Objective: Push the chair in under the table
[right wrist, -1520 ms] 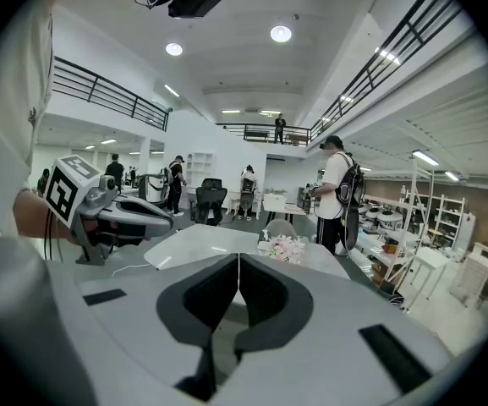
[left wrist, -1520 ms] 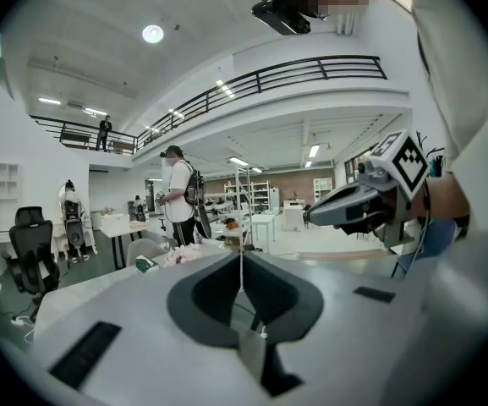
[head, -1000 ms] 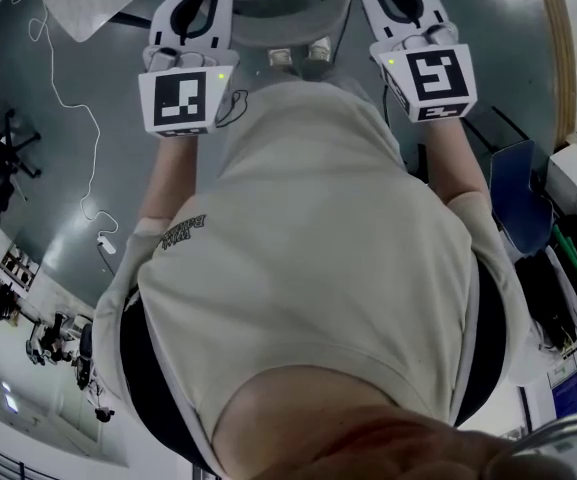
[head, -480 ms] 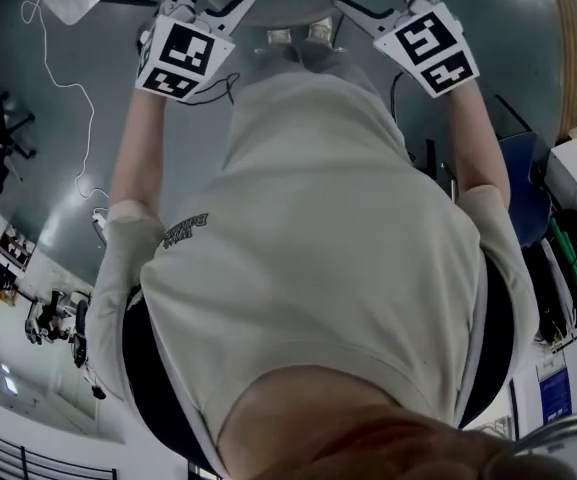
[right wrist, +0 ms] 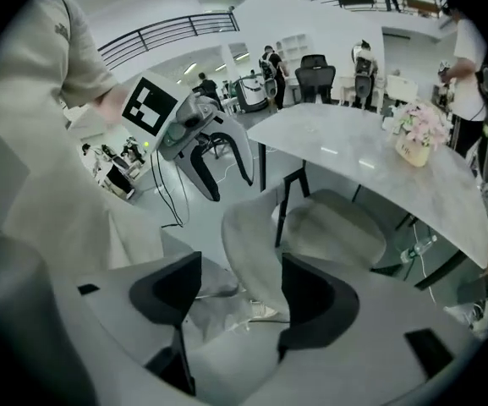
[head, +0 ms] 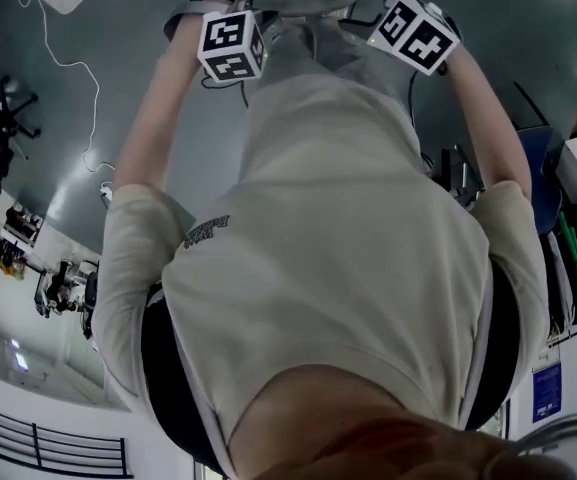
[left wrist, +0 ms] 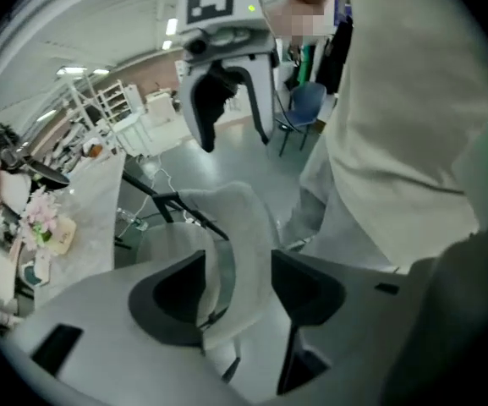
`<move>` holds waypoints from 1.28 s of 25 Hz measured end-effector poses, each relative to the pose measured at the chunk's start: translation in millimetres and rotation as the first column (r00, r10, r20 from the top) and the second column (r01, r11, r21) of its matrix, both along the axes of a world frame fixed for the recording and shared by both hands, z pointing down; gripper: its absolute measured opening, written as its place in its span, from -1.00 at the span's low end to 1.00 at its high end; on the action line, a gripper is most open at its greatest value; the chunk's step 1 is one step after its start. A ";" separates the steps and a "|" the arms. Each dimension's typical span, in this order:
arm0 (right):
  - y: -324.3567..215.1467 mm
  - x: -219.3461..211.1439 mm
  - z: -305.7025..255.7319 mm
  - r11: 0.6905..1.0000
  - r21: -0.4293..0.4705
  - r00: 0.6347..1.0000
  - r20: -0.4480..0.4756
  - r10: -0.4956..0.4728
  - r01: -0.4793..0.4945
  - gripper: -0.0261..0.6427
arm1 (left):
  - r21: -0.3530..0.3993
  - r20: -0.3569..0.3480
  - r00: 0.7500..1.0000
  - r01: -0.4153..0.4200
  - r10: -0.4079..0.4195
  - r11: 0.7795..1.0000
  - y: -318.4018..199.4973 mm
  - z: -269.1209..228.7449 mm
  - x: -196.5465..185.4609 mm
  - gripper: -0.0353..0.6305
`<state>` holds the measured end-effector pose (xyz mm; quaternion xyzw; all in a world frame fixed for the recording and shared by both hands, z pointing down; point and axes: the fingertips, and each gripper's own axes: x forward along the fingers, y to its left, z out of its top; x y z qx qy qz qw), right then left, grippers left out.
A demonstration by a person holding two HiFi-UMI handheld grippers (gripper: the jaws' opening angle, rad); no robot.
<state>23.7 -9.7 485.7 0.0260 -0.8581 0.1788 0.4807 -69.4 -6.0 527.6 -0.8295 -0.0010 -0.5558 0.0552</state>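
Reaching down with both arms, I have my left gripper (left wrist: 242,284) over the top of the chair (left wrist: 237,214), whose pale padded backrest stands upright between my two dark pads. Those jaws have just been opening and stand well apart. The backrest runs close along one pad with a clear gap to the other, so nothing is clamped. My right gripper (right wrist: 242,293) sits further along the same backrest. Its jaws have also just been opening and are spread wide, with the backrest's edge rising between them, just beside one pad and not squeezed.

From the right gripper view, the chair's seat (right wrist: 332,227) faces the table (right wrist: 353,155) and lies near its edge, while the backrest stays out on my side. A small bunch of flowers (right wrist: 417,134) stands on the tabletop. In the head view, both marker cubes (head: 231,45) show above my shirt (head: 338,268), over a grey floor (head: 98,98).
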 end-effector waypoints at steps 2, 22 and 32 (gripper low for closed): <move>1.4 -4.2 24.7 0.999 -0.031 0.999 -0.032 -0.039 0.038 -0.05 | -0.077 0.029 0.998 -0.046 0.048 0.996 10.8 27.0 -8.7 -0.19; 0.1 36.0 177.5 0.859 -0.109 0.797 -0.330 -0.506 0.501 -0.01 | -0.430 0.131 0.962 -0.163 0.240 0.888 39.3 166.5 -42.9 -0.05; 1.5 30.1 187.0 0.877 -0.121 0.834 -0.271 -0.480 0.465 -0.05 | -0.481 0.072 0.982 -0.121 0.176 0.868 30.5 152.1 -31.4 0.02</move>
